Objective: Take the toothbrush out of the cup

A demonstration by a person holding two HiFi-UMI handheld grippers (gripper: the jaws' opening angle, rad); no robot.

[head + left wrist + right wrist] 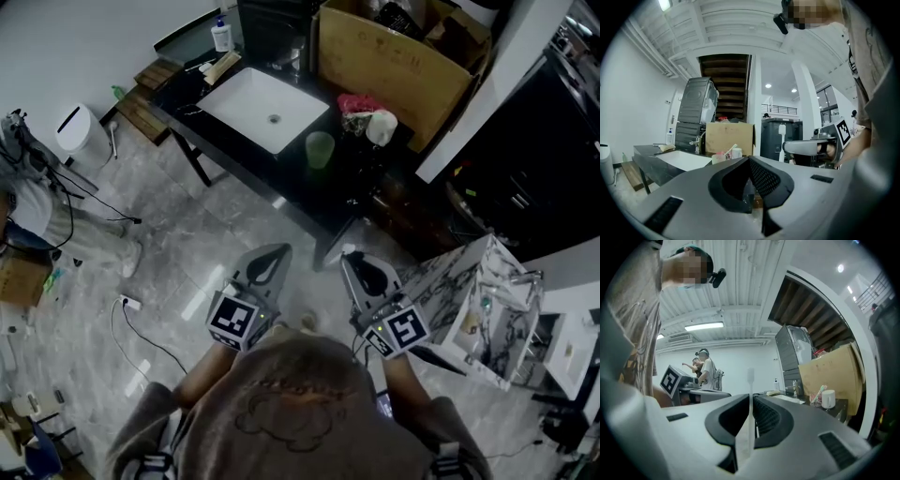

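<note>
My right gripper (751,400) is shut on a white toothbrush (750,380), which stands upright between its jaws, head up. The left gripper view also shows that toothbrush (782,139), held in the right gripper (787,147). My left gripper (750,161) has its jaws together with nothing in them. In the head view both grippers, left (279,251) and right (348,256), hover over the floor, short of the black counter (234,141). A green cup (320,149) and a white cup (382,127) stand on the counter. A pink cup with brushes (816,398) stands beside the white cup (828,399).
A white sink (265,109) is set in the counter, with a soap bottle (222,36) behind it and a big cardboard box (394,66) at the back right. A marble-patterned stand (487,300) is at my right. A white bin (75,127) and a cable (131,305) are on the floor at left.
</note>
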